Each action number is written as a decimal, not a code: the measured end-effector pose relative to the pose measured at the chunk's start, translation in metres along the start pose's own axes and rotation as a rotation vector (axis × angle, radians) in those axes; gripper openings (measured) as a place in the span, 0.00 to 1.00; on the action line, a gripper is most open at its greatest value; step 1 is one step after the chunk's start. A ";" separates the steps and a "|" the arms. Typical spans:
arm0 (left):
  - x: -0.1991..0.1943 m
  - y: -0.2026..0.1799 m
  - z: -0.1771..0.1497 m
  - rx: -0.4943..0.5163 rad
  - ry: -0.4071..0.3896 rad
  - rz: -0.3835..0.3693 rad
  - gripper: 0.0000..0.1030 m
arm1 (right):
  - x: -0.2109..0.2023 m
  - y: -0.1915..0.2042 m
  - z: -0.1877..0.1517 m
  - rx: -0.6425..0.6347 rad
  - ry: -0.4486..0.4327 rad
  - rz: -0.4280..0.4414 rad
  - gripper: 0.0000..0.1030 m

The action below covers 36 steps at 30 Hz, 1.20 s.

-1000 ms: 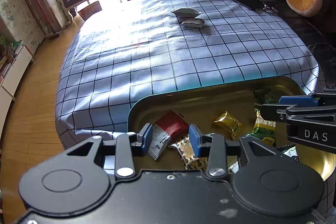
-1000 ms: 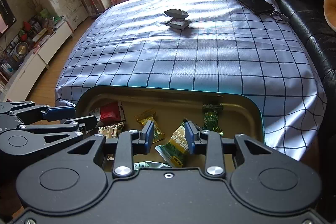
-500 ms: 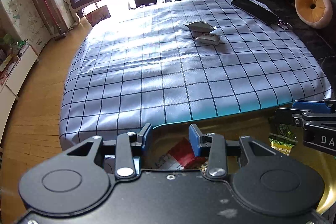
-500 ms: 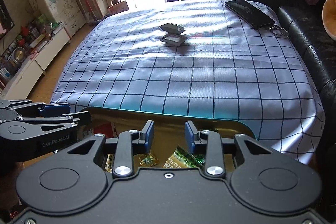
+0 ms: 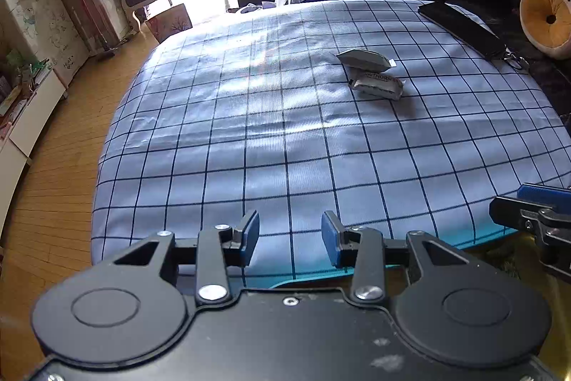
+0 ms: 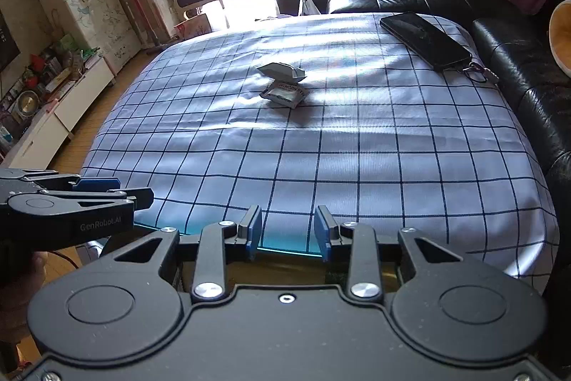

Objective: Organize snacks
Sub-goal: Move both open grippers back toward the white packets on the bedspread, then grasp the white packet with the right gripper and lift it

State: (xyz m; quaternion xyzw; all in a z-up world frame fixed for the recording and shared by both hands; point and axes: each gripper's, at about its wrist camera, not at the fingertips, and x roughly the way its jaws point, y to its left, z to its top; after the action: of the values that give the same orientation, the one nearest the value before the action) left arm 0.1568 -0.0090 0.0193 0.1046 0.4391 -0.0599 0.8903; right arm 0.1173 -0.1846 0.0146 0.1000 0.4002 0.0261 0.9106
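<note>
Left gripper (image 5: 289, 234) — jaws parted, nothing between the blue pads, only checked cloth showing through the gap. Right gripper (image 6: 288, 231) — the same: jaws apart and empty.

Both point down and forward over a table covered by a blue-and-white checked tablecloth (image 5: 278, 145). Under and just behind the left jaws lies the teal-lit rim of a gold tray (image 5: 310, 279); in the right wrist view the same rim (image 6: 285, 251) runs across right beneath the fingertips, with the gold wall below it. What the tray holds is hidden by the gripper bodies.

Two white snack packets sit well ahead of both sets of jaws, out on the cloth. The grey-white one (image 5: 364, 59) rests partly on the printed one (image 5: 376, 86), the two touching. From the left jaws they lie ahead and to the right; from the right jaws (image 6: 282, 70) (image 6: 284, 94) they lie nearly straight ahead.

A black phone (image 6: 424, 40) lies farther out, ahead and right of both jaws, near the table's far corner, with a keyring at its near end.

Each gripper shows at the edge of the other's view, beside it.
</note>
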 end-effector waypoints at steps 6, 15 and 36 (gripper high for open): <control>0.029 -0.002 0.029 -0.007 0.016 -0.015 0.39 | 0.019 -0.008 0.012 0.007 0.005 -0.020 0.42; 0.076 -0.011 0.072 -0.003 0.022 -0.012 0.39 | 0.054 -0.023 0.040 0.033 0.007 -0.035 0.42; 0.161 -0.039 0.170 0.009 -0.033 -0.029 0.39 | 0.097 -0.041 0.070 0.056 0.012 -0.052 0.42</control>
State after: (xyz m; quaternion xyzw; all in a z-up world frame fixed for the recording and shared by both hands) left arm 0.3772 -0.0899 -0.0134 0.1013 0.4256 -0.0768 0.8959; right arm 0.2329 -0.2232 -0.0176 0.1148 0.4087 -0.0082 0.9054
